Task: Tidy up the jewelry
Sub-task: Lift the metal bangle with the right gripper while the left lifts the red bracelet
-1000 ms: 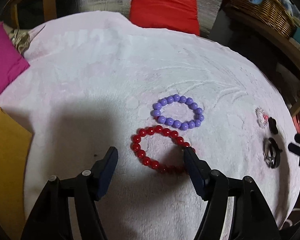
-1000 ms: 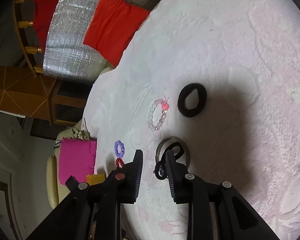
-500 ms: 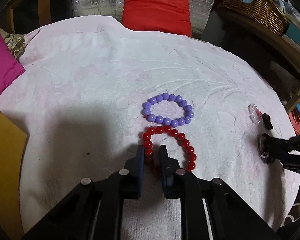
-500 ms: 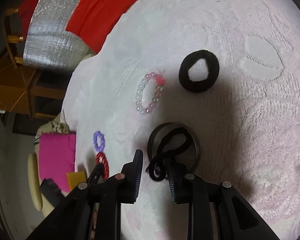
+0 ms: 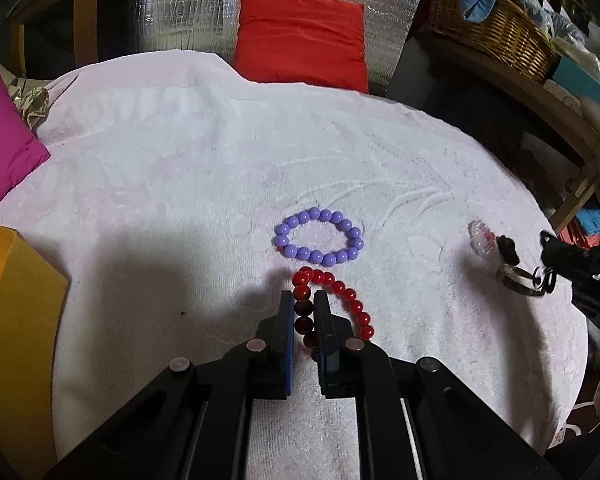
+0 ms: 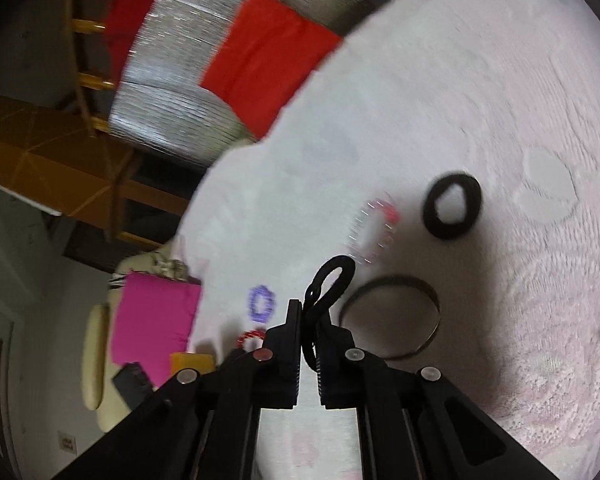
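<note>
My left gripper is shut on the red bead bracelet, which hangs stretched from the jaws over the white cloth. A purple bead bracelet lies just beyond it. My right gripper is shut on a black spiral hair tie and holds it lifted above a metal bangle. A clear bead bracelet and a black scrunchie lie further out. The right gripper also shows in the left wrist view at the right edge.
The round table's white cloth drops off at the right. A yellow box stands at the left, a magenta cushion behind it, a red cushion beyond the far edge, and a wicker basket on a shelf.
My left gripper shut on the red bracelet and lifted one side, pulling it long. My right gripper shut on the black hair tie and raised it off the bangle.
</note>
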A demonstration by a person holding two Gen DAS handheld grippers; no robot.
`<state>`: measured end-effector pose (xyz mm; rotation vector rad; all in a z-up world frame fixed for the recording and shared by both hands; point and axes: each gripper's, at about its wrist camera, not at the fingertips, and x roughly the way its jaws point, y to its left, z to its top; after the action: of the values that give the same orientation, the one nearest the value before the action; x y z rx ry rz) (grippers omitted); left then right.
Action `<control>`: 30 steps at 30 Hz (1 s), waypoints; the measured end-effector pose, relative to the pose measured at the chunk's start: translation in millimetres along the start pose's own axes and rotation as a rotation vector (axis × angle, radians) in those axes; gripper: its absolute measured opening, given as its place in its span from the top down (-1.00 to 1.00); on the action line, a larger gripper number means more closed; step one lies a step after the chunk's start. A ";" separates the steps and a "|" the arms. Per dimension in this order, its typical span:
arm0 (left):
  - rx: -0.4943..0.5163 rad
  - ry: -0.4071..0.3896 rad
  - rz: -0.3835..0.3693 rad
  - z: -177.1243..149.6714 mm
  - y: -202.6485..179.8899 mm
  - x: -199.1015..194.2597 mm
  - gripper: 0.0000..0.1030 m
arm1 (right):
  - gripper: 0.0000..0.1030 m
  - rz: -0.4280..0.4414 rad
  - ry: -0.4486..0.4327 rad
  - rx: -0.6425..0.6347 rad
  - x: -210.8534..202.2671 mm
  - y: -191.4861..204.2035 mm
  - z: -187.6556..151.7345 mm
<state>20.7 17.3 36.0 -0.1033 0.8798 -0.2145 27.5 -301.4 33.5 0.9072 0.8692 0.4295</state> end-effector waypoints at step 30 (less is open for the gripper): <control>-0.013 -0.022 0.009 0.5 2.1 -9.3 0.81 | -0.14 -0.237 0.173 -0.169 1.4 -6.8 -6.7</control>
<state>15.6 21.5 43.0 -0.1136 0.8596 -0.1989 22.7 -300.9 25.1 0.6087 1.0685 0.3726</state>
